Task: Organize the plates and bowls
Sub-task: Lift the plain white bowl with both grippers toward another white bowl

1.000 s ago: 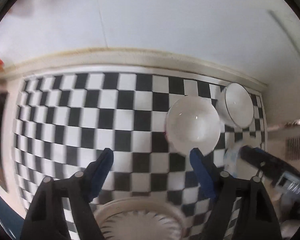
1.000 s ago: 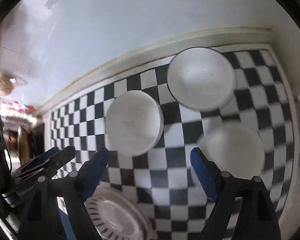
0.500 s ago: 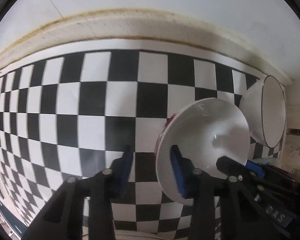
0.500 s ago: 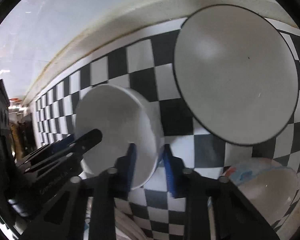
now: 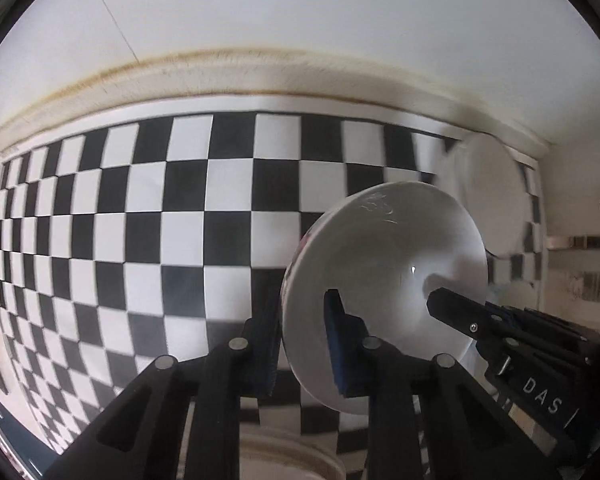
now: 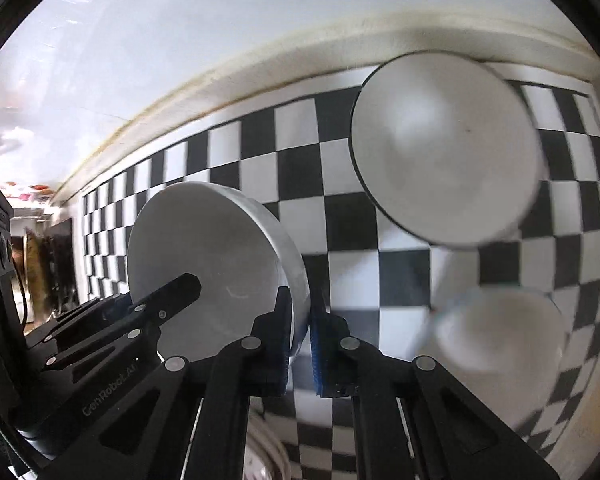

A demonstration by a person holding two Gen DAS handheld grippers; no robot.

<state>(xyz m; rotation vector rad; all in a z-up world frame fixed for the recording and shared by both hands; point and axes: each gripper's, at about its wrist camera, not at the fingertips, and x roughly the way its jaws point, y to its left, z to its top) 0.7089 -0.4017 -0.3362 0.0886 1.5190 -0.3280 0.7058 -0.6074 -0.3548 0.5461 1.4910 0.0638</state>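
With both the left hand-held gripper (image 5: 302, 344) and the right hand-held gripper (image 6: 300, 340) clamped on opposite rims of the white bowl (image 5: 384, 280), it is best to lift it level and slowly.

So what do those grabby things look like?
Each tool is black plastic, with two angular arms dotted with round silver rivets and flat blue pads at the tips. The left tool shows white "GenRobot.AI" lettering in the right wrist view; the right tool shows "DAS" in the left wrist view.
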